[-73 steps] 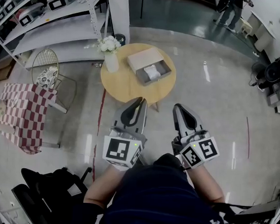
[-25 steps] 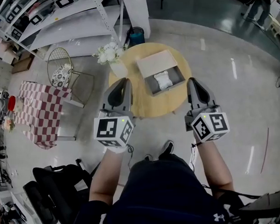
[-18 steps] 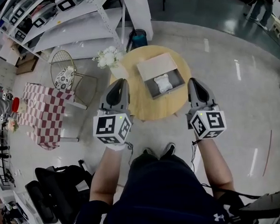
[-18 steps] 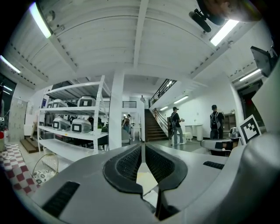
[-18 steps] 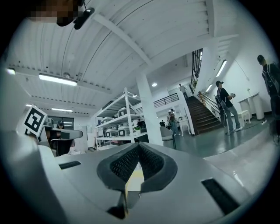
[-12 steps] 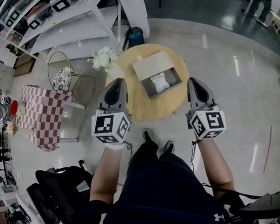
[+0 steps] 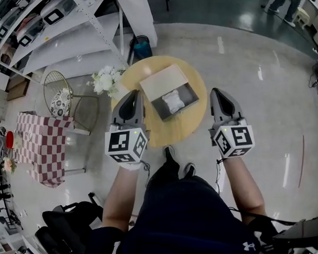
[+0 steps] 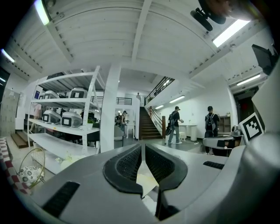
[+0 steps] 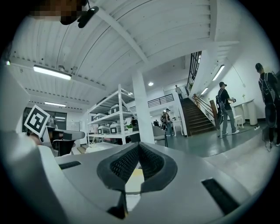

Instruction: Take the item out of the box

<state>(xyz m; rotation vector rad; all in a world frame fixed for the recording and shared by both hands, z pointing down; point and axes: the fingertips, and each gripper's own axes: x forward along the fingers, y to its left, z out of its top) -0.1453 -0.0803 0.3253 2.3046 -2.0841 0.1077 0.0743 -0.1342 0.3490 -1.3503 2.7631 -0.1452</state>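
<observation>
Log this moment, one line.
left tool: shut, empty | right tool: shut, empty | item: in box on table | task: not started

Round wooden tabletop (image 7: 172, 127), pale yellow, standing on a glossy grey floor (image 7: 256, 102). Two things lie directly on it: a box (image 7: 161, 82), beige lid slid partly off a grey tray, set skewed near the middle; a vase of white flowers (image 7: 104, 82) at the left rim.
</observation>
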